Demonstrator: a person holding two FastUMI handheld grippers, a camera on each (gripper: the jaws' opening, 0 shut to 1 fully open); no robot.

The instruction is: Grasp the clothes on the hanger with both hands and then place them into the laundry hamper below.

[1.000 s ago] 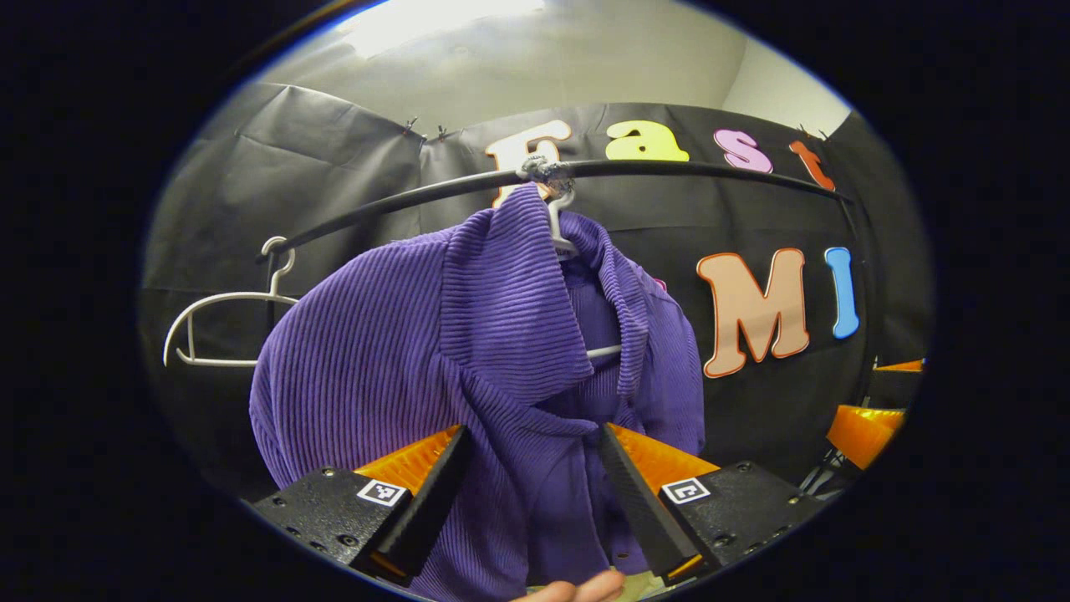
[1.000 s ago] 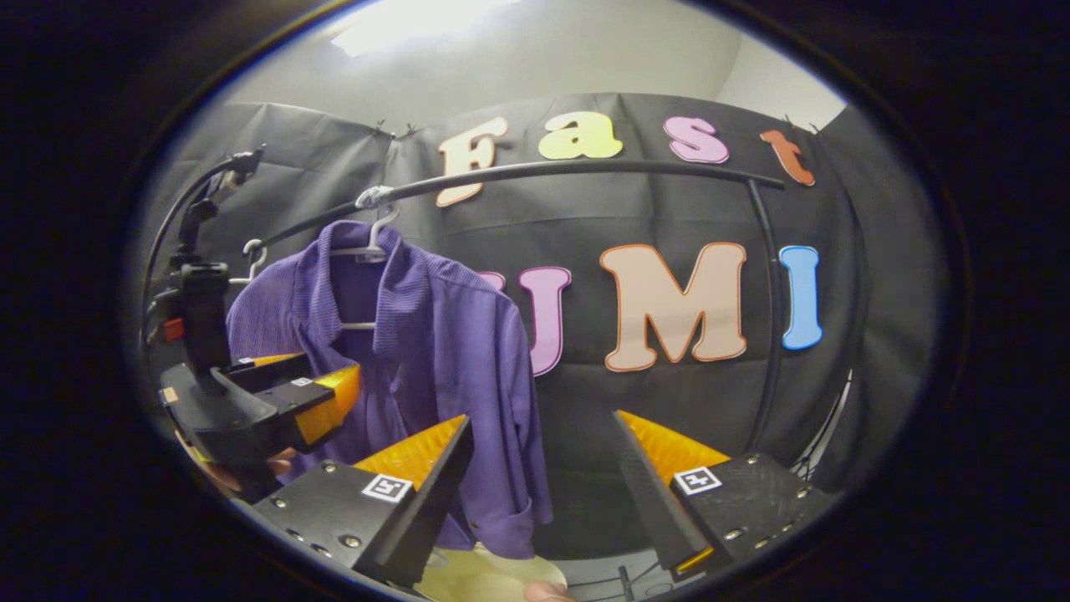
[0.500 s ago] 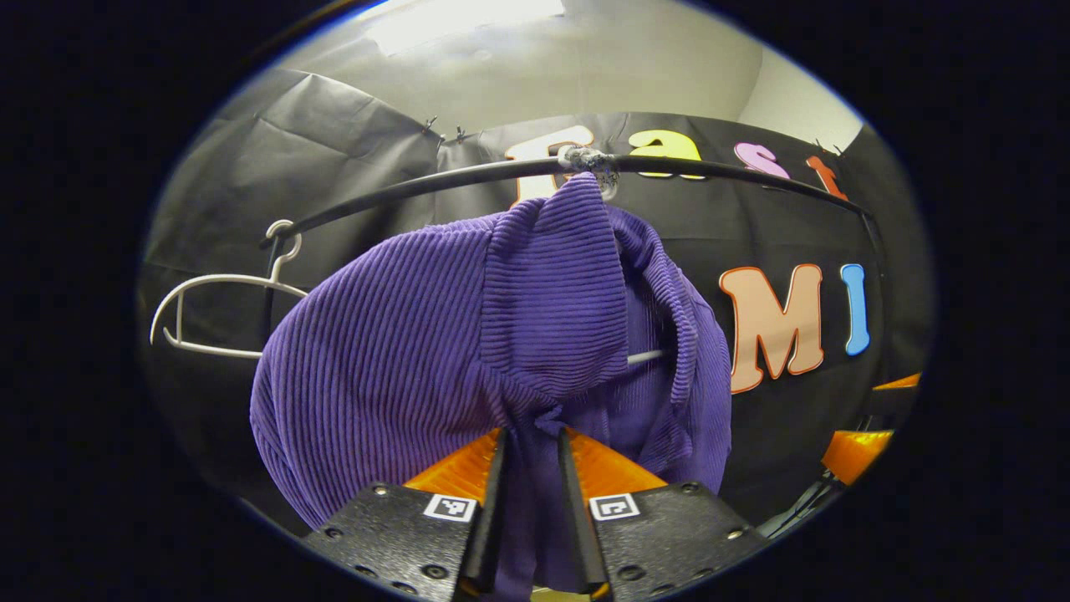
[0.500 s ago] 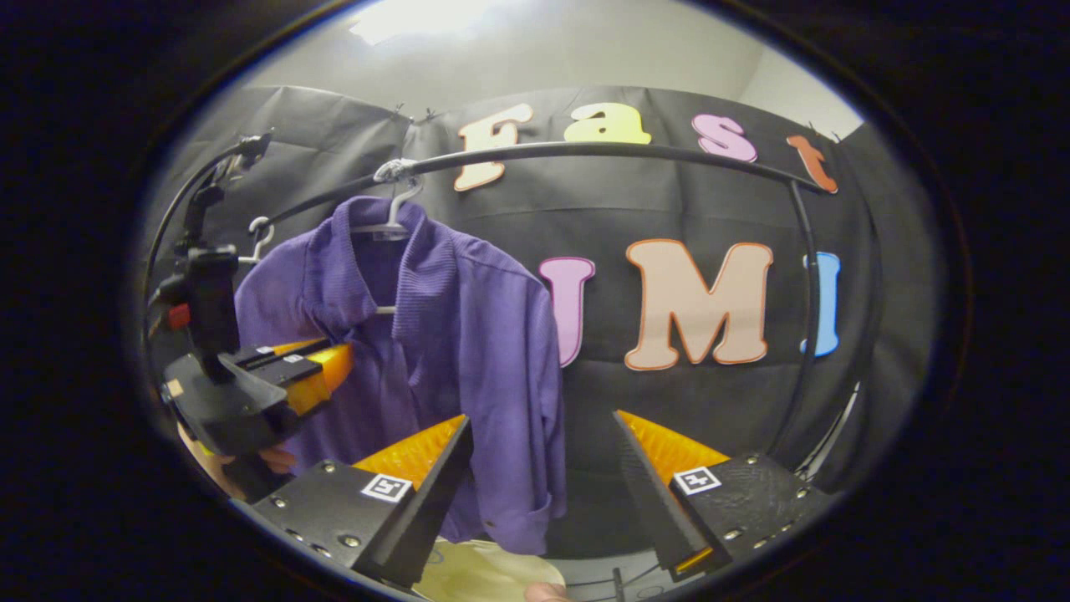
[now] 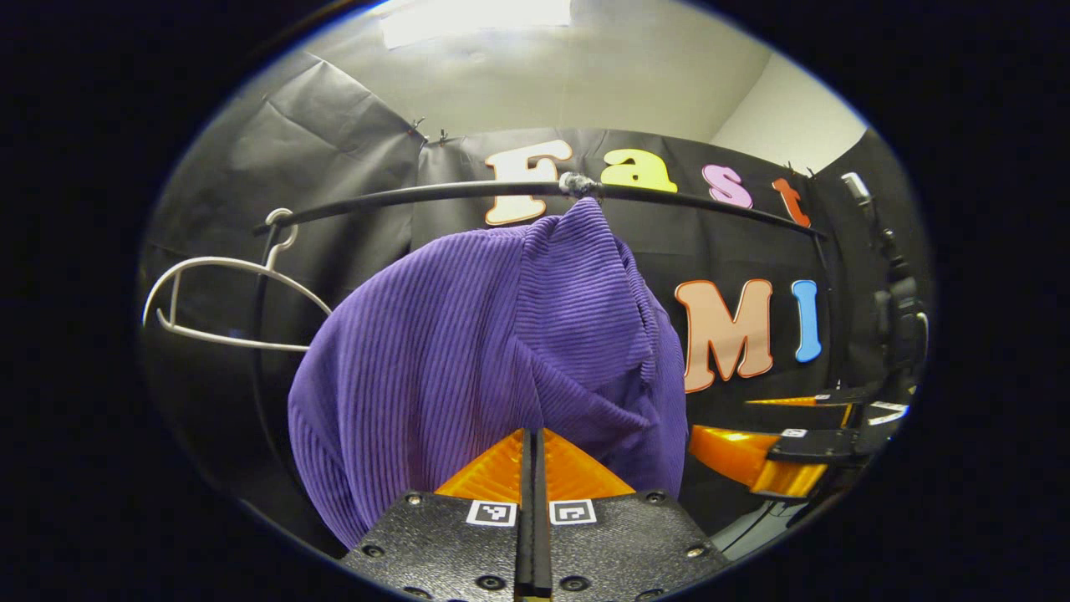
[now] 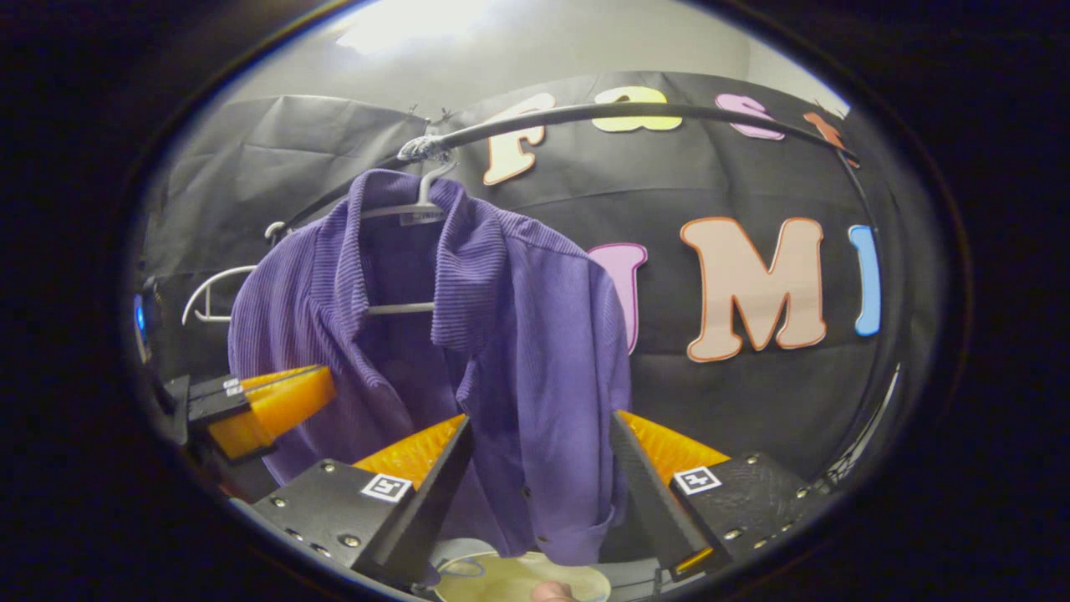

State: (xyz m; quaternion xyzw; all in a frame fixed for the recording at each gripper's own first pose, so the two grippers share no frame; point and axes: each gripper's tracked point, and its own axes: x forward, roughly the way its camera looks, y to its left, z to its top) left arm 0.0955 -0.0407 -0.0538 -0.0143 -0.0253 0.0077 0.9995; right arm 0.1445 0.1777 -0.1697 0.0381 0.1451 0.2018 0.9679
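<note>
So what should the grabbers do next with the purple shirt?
Probably shut the right gripper on the shirt. The left gripper looks closed on the cloth, the right one is open with the shirt's front between its fingers, and the shirt hangs on its hanger.

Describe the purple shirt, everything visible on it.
The purple shirt is ribbed, corduroy-like fabric with a turned-down collar, an open front and small buttons near the hem. It hangs on a pale hanger hooked over the dark rail. The left gripper has its fingers closed on a fold of the shirt's front, which bunches toward them. The right gripper is open, with the shirt's other front panel hanging between its fingers.
</note>
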